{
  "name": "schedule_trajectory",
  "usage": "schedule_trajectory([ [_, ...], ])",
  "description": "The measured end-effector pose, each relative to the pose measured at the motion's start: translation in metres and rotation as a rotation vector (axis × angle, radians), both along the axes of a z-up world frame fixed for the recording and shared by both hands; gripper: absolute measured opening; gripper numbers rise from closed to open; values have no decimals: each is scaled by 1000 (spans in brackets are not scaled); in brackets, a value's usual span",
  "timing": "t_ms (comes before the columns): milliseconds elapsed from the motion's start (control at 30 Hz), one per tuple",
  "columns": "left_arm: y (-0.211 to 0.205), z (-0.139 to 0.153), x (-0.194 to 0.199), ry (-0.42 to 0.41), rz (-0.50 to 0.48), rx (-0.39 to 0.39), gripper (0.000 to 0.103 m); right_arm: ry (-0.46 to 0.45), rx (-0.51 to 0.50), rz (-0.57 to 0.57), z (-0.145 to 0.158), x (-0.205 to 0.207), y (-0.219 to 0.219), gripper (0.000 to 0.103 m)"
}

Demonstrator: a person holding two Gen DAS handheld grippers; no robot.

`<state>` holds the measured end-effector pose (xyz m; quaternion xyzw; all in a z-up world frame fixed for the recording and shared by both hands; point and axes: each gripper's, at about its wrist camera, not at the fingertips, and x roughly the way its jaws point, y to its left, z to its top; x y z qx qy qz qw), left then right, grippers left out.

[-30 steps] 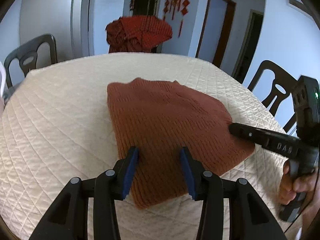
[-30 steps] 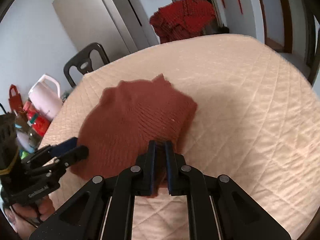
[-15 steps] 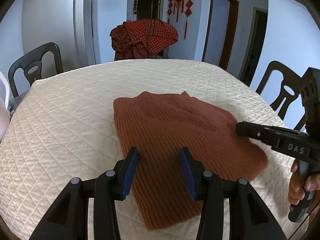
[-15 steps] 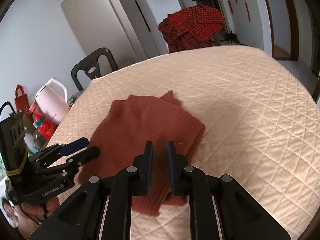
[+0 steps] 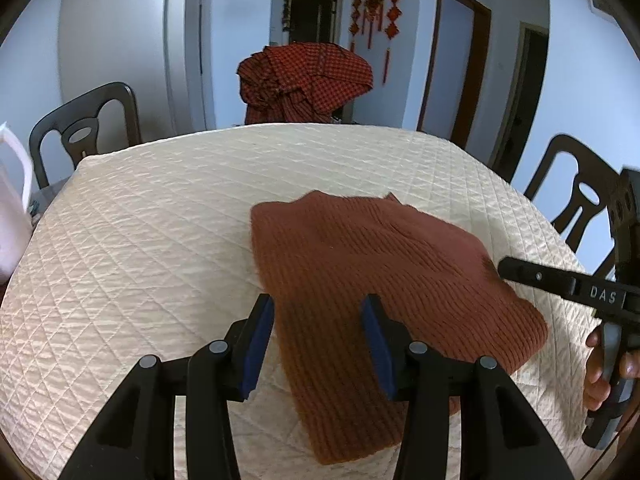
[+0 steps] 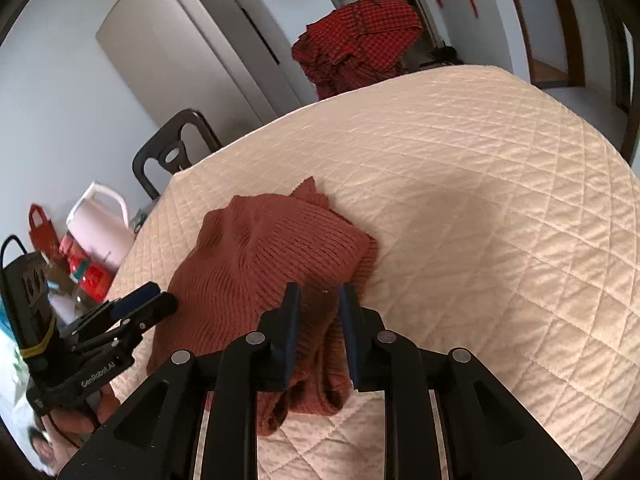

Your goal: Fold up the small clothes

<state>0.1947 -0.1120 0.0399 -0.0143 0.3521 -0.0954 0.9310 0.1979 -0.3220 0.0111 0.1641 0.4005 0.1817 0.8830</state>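
The rust-brown ribbed knit garment [image 5: 384, 280] lies folded on the cream quilted surface [image 5: 140, 248]; little seems left beyond tidying. The right gripper [image 6: 318, 300] has just been parting its jaws, knit between them but unpinched; the left gripper [image 5: 318, 316] hovers, jaws apart, empty.

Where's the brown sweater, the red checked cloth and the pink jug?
brown sweater [image 5: 372, 264], left wrist view, middle of its knit.
red checked cloth [image 5: 308, 76], left wrist view, its draped top.
pink jug [image 6: 102, 236], right wrist view, its body.

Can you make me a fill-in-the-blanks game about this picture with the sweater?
1. The knitted sweater is rust-____.
2. It lies on a quilted cream ____ that covers the table.
3. The checked cloth draped behind the table is ____ and black.
4. The left gripper fingers have ____ pads.

Missing words: brown; cloth; red; blue
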Motion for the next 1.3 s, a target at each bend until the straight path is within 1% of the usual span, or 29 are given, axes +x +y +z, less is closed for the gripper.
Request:
schedule_trajectory([
  [67,5,1,1,-5,14,-8,53,7,24,-1,-1,0,-2,34],
  [100,7,0,2,-4,20,-11,54,10,38,2,-2,1,-3,48],
  [133,9,-2,3,3,26,-14,54,14,53,6,-3,2,-3,53],
  [200,12,-8,6,18,33,-31,55,21,55,14,-5,4,-1,53],
  [267,14,-13,7,31,32,-55,58,34,42,27,-9,8,2,53],
  [333,12,-17,8,38,24,-67,59,71,41,36,-18,13,4,53],
  [467,8,-24,12,60,-4,-84,61,59,60,47,-20,14,2,53],
  [567,4,-27,15,78,-23,-81,62,56,51,58,-19,16,2,53],
  [667,5,-30,17,95,-28,-102,63,51,46,61,-19,18,4,52],
  [767,6,-33,18,109,-35,-122,63,48,35,64,-19,20,8,49],
  [833,7,-34,19,115,-39,-130,63,60,53,71,-21,22,9,42],
  [900,5,-33,18,109,-36,-120,63,56,59,68,-22,20,10,41],
  [1000,0,-31,15,93,-35,-78,63,54,73,68,-24,19,8,39],
  [1100,-5,-30,16,92,-49,-59,59,56,75,74,-25,21,7,38],
  [1267,-9,-29,14,78,-60,-36,50,57,85,79,-26,23,8,34],
  [1300,-11,-28,13,72,-61,-26,49,54,88,83,-25,23,9,30],
])
